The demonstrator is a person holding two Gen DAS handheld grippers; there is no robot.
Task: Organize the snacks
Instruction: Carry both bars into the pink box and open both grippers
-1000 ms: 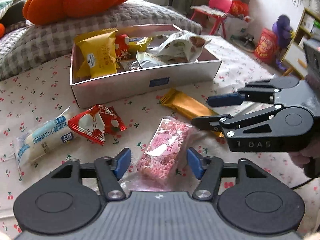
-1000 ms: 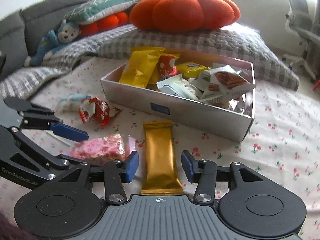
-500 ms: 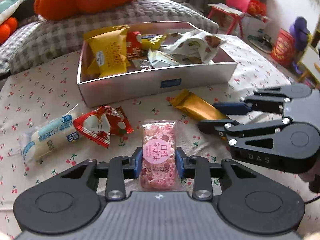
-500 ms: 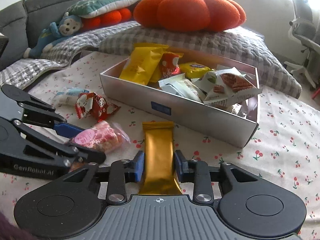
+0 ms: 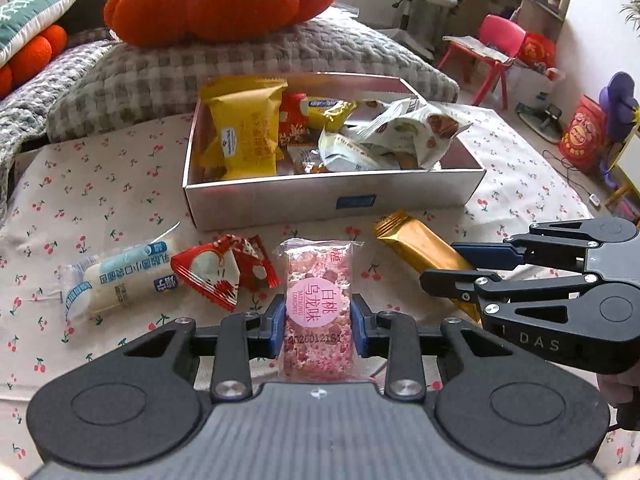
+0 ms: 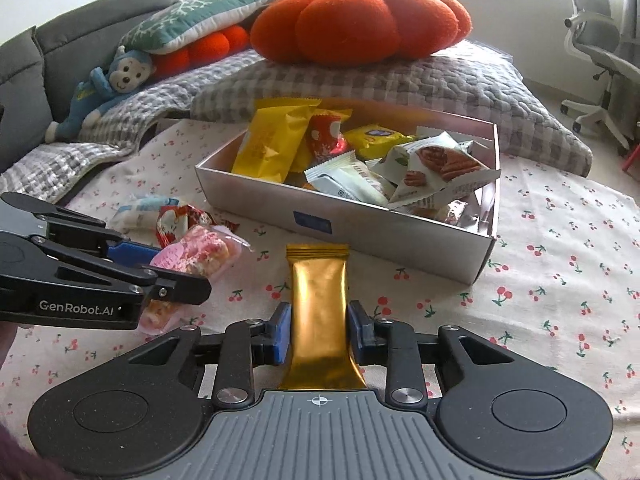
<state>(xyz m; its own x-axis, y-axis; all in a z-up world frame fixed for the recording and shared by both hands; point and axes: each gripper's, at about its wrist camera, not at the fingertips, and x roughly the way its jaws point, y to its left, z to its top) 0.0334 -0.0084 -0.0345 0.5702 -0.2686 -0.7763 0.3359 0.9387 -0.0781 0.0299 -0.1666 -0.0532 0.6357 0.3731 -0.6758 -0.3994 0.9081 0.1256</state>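
My left gripper (image 5: 319, 330) is shut on a pink snack bar (image 5: 319, 280) and holds it a little above the cherry-print cloth. My right gripper (image 6: 319, 334) is shut on a gold snack bar (image 6: 319, 300), also raised. Each gripper shows in the other's view: the right one (image 5: 452, 268) and the left one (image 6: 160, 264). A silver box (image 5: 280, 200) holding several snack packets stands just beyond both bars; it shows in the right wrist view too (image 6: 360, 224). A red packet (image 5: 220, 272) and a white-and-blue packet (image 5: 120, 280) lie on the cloth to the left.
A grey checked cushion (image 5: 240, 60) with an orange pumpkin pillow (image 5: 216, 0) lies behind the box. A blue monkey toy (image 6: 104, 92) sits at the far left. An office chair (image 6: 600, 52) and a red child's chair (image 5: 492, 48) stand beyond the bed.
Both grippers went from open around their bars to shut on them and have lifted them slightly. The box now looks closer in both views.
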